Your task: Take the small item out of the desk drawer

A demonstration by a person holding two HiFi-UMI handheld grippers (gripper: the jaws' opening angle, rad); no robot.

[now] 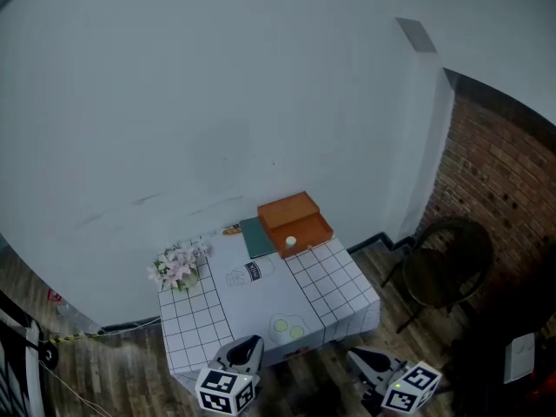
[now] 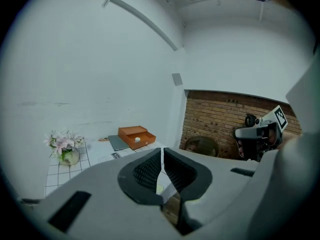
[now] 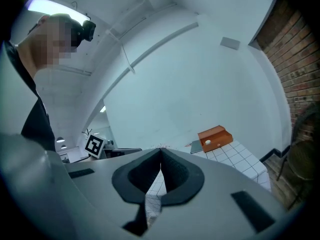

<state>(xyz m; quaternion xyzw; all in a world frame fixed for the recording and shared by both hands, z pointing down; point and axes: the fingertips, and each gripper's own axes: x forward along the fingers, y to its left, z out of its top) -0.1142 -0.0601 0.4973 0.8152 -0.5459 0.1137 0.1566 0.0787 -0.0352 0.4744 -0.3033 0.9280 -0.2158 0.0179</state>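
An orange desk box [image 1: 294, 219] stands at the back of the table, and its drawer is pulled open. A small white item [image 1: 290, 242] lies in the drawer. The left gripper view also shows the box [image 2: 135, 135] and the item [image 2: 137, 140], and so does the right gripper view, with the box [image 3: 215, 137] and the item [image 3: 207, 143]. My left gripper [image 1: 249, 346] hovers in front of the table's near edge, shut and holding nothing. My right gripper [image 1: 356, 355] is to its right over the floor, also shut and holding nothing. Both are far from the drawer.
The table [image 1: 330, 285] wears a white grid cloth. A vase of pink flowers [image 1: 178, 266] stands at its left, and a dark book [image 1: 256, 236] lies beside the box. A round chair [image 1: 447, 269] stands to the right by a brick wall [image 1: 504, 181].
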